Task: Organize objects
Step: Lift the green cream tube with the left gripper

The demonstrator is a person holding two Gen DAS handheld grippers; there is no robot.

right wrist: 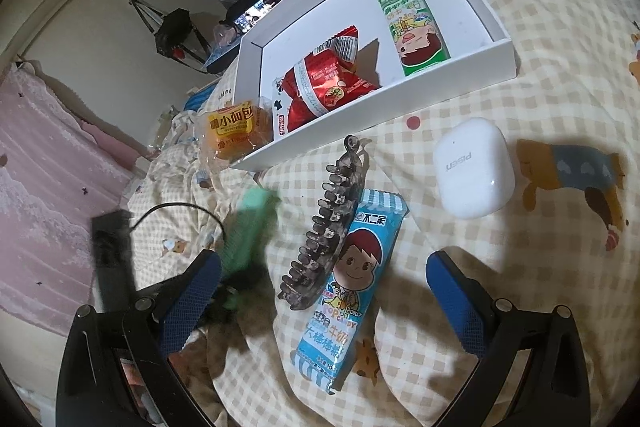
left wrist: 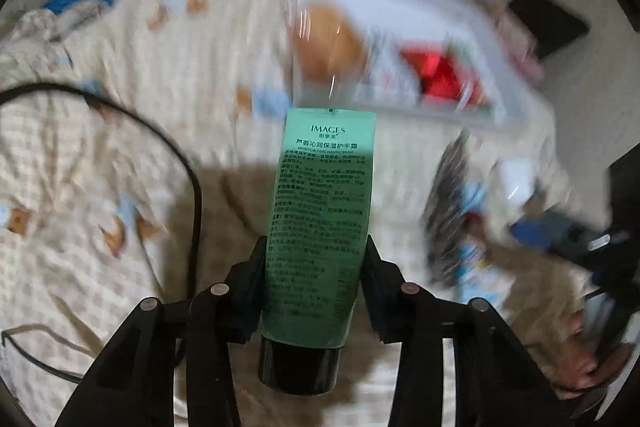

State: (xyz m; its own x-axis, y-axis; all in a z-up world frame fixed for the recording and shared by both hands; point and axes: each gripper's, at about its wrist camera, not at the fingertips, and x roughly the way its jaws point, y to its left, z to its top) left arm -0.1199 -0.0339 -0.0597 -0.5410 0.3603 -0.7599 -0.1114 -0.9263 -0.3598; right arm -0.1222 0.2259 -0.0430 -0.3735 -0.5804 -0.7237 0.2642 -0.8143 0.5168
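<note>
Two tongs: left tongs (left wrist: 316, 283) clamp green tube (left wrist: 324, 203); right tongs (right wrist: 324, 291) wide, empty.

Right wrist view: tray (right wrist: 460, 75) upper centre holding two snack packets (right wrist: 320, 87) and a candy packet (right wrist: 414, 31); bread packet (right wrist: 234, 135) at its left; hair claw (right wrist: 324, 227), lollipop packet (right wrist: 350, 275) below; earbud case (right wrist: 474, 167) right.
</note>
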